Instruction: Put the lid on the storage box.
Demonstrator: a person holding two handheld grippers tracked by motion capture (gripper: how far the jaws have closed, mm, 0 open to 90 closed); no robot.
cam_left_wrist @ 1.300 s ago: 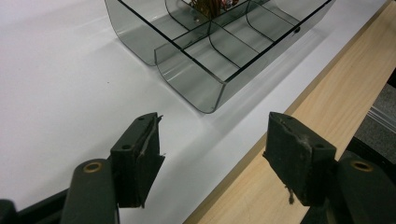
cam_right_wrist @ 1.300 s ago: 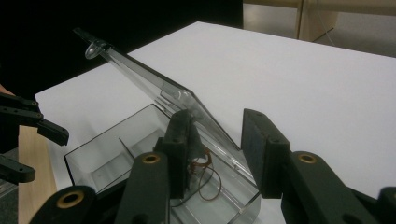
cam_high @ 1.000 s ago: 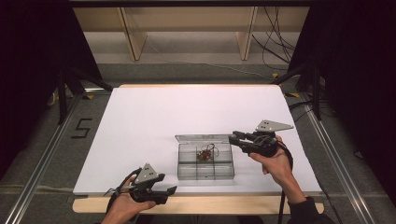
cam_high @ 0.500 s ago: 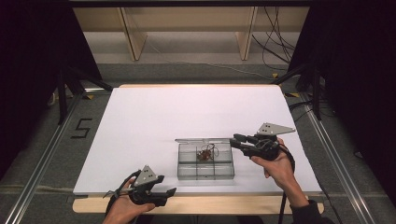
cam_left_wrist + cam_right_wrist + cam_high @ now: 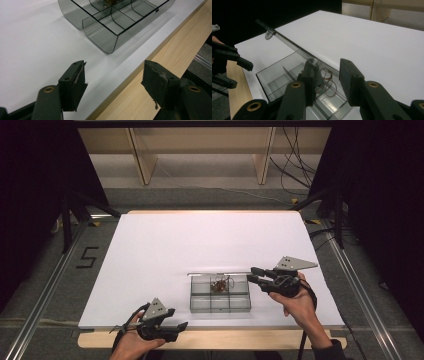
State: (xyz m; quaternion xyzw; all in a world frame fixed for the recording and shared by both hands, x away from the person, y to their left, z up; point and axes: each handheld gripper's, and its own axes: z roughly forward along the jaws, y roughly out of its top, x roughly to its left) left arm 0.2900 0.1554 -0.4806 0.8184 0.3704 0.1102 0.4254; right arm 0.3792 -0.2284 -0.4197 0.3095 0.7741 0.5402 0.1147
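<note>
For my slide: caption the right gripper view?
Open right gripper poised over clear compartment box holding tangled wire.

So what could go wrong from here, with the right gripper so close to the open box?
1. The right gripper, jaws open, sits at the edge of the clear compartment box. A push could slide the light box across the white table.
2. The raised lid stands open near the jaws and could be knocked shut.
3. The thin brown wires look tangled, so they may snag or come out together.
</note>
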